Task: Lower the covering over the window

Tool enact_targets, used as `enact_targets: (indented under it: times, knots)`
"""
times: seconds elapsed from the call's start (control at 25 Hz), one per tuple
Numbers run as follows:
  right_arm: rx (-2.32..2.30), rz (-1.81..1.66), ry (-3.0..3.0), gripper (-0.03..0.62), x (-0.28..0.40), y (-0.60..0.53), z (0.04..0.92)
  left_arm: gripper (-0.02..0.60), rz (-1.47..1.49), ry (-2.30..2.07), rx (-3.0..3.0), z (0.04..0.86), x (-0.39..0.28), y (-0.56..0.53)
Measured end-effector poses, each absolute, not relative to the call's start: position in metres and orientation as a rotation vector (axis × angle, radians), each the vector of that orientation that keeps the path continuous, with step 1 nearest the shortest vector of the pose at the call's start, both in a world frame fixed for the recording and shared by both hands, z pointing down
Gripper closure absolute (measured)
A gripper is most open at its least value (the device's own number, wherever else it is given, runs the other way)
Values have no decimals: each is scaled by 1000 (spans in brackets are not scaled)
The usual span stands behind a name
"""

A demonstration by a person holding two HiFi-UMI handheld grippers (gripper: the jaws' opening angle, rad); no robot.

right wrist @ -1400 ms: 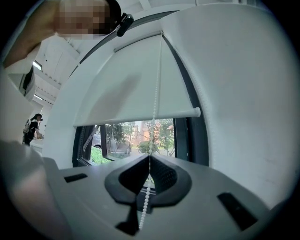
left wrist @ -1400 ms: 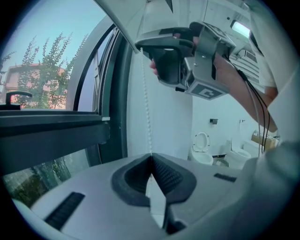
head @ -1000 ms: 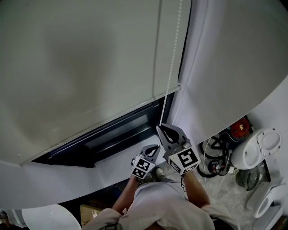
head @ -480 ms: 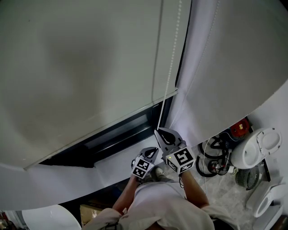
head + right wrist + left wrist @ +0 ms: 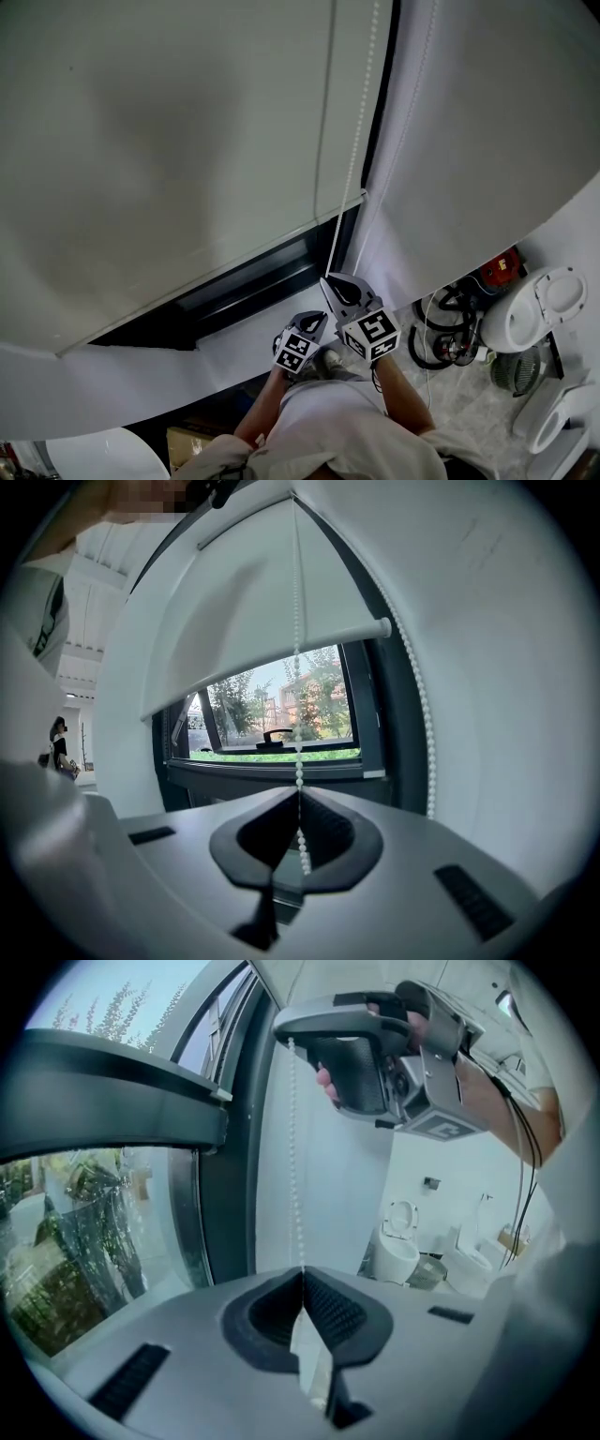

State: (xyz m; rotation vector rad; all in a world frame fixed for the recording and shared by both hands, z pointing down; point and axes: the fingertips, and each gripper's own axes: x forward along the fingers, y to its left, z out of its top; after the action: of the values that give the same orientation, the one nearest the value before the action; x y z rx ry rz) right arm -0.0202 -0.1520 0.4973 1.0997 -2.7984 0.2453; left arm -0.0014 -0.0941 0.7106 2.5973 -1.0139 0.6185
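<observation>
White blind (image 5: 187,141) hangs over most of the dark window (image 5: 248,281) in the head view. Its bottom bar (image 5: 216,270) sits above a strip of window that is not covered. A bead chain (image 5: 357,131) runs down the right side of the blind to the right gripper (image 5: 328,281). The left gripper (image 5: 317,323) is just below it. Over on the right, down on the floor, are a white toilet (image 5: 534,314), a red thing (image 5: 500,265) and some black hoses (image 5: 450,333). In the left gripper view, the jaws are shut tight on the bead chain (image 5: 298,1194). It goes straight up to the right gripper above. Glass (image 5: 84,1222) with green trees behind it is on the left, and a toilet is far back. In the right gripper view, the jaws are pinched together on the same chain. The chain goes up in front of the blind's bottom bar. Under the bar is the bare part of the window with a black handle (image 5: 279,733). A second strand of beads (image 5: 419,714) hangs by the window's dark edge on the right.
</observation>
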Motion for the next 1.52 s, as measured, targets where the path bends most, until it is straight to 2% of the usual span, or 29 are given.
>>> enact_targets:
  times: [0.32,0.56,0.72,0.8,1.2,1.52]
  knots:
    - [1077,294,-2757,597,-20,-150,525,566,568,-1044,2607,705,-5,-96]
    - [1090,309,-2756,597,-15,-150,530,558,469,-1093,2623,658,-12,-96]
    - [1095,313,-2764,597,-14,-150,529,485,349,-1130,2675,594,-19,-102]
    - [1092,311,-2765,597,-15,-149,529,474,289,-1155,2716,560,-23,-107]
    - [1079,296,-2764,597,-16,-140,527,474,87,-1201,2937,411,-18,-125]
    - [1079,281,-2757,597,-20,-133,528,476,-61,-1210,3037,333,-5,-142]
